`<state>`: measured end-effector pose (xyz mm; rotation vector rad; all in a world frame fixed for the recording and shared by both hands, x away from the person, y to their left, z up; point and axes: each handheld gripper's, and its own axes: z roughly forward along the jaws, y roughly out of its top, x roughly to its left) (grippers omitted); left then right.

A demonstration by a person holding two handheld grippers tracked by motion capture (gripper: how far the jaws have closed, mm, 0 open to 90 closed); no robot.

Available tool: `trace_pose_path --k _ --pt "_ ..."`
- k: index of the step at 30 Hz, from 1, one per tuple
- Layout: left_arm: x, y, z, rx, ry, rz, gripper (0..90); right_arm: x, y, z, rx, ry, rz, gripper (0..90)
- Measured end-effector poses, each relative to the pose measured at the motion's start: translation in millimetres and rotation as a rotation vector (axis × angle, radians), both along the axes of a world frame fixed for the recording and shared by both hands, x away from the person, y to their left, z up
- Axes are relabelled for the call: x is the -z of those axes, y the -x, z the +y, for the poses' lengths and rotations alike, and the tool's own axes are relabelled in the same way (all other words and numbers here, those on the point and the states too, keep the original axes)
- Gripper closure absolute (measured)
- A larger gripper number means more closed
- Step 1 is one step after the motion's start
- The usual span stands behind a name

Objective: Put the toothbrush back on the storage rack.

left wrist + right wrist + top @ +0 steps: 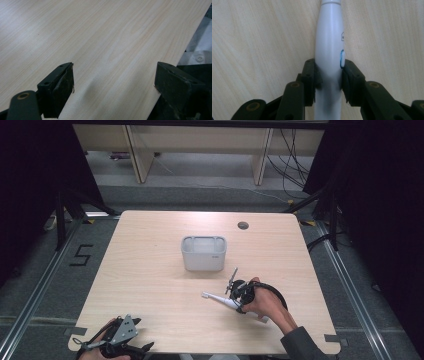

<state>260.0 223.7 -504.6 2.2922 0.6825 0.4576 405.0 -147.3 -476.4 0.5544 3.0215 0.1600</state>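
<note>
since the left gripper [117,340] sits closest, at the near left corner of the table [150,270], starting there: its jaws stand wide apart with nothing between them, just bare wood grain under them in the left gripper view. it looks parked, hand resting low by the table edge.

a bit further in on the right, the right gripper [328,75] is clamped on the white electric toothbrush [329,50], both pads pressing the fat part of the handle right around the blue-ringed button. in the high view the toothbrush [220,300] lies low over the table, brush end pointing left, and i can't tell if it's touching the wood or just off it. the person's hand is wrapped around the gripper body, forearm coming in from the bottom right, wrist angled so the jaws point leftish and down.

beyond that, mid-table, the grey bin [203,253] stands open and looks empty.

my guess: the grab step is done, and next comes a lift and a carry over the bin rim, tilting so the brush drops in cleanly.
</note>
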Motion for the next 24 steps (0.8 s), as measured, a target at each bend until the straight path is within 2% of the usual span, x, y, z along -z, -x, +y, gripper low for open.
trace_pose_path --k 1,6,7,10,11,12,13,14,16,17,18,20,21,22,24 --pt "0.4 -0.3 -0.1 0.001 -0.004 0.007 15.7 -0.7 0.8 0.7 0.010 0.008 0.008 66.3" --pt "-0.2 -0.3 0.2 0.001 0.000 0.002 15.7 -0.2 -0.9 2.1 -0.008 0.021 0.004 66.3" --pt "-1.6 -1.5 2.0 0.015 -0.031 0.001 15.7 -0.3 -0.2 2.9 0.005 0.023 0.008 66.3" --pt "-0.7 -0.5 0.3 0.002 -0.006 -0.003 15.7 -0.4 0.3 3.5 0.012 0.027 0.005 66.4" --pt "-0.3 -0.1 -0.1 -0.001 -0.001 0.000 15.7 -0.2 -0.3 2.9 -0.007 0.023 0.003 66.4" --pt "0.1 0.3 -0.2 -0.003 0.003 0.010 15.7 -0.6 1.3 3.8 0.010 0.028 0.005 66.4" --pt "-0.9 -1.0 1.1 0.013 -0.018 0.006 15.7 -0.1 1.8 3.1 0.005 0.022 -0.001 66.4" --pt "-0.8 -1.2 0.9 0.007 -0.013 0.005 15.7 -0.9 3.3 2.8 0.020 0.028 0.004 66.5" --pt "-0.8 -0.9 0.6 0.007 -0.008 0.000 15.7 -0.5 4.6 2.0 0.017 0.020 -0.008 66.5" --pt "-0.7 -0.6 0.6 0.007 -0.007 0.003 15.7 -0.3 4.7 0.5 -0.003 0.009 -0.012 66.5" --pt "-0.6 -0.6 0.7 0.005 -0.011 0.003 15.7 -1.4 7.3 1.2 0.020 0.012 -0.006 66.5" --pt "-0.3 -1.1 0.4 -0.004 -0.003 0.002 15.7 -4.1 9.1 -1.3 0.032 0.000 -0.002 66.6" --pt "-1.2 -1.4 0.9 0.008 -0.013 -0.001 15.7 -6.8 10.0 -2.8 0.030 -0.006 -0.024 66.6" --pt "-1.0 -0.8 0.6 0.006 -0.009 0.003 15.7 -9.6 12.7 -2.7 0.053 -0.016 -0.027 66.6" --pt "-0.7 -0.8 0.8 0.007 -0.012 0.005 15.7 -13.9 15.0 -4.5 0.053 -0.036 -0.038 66.6"
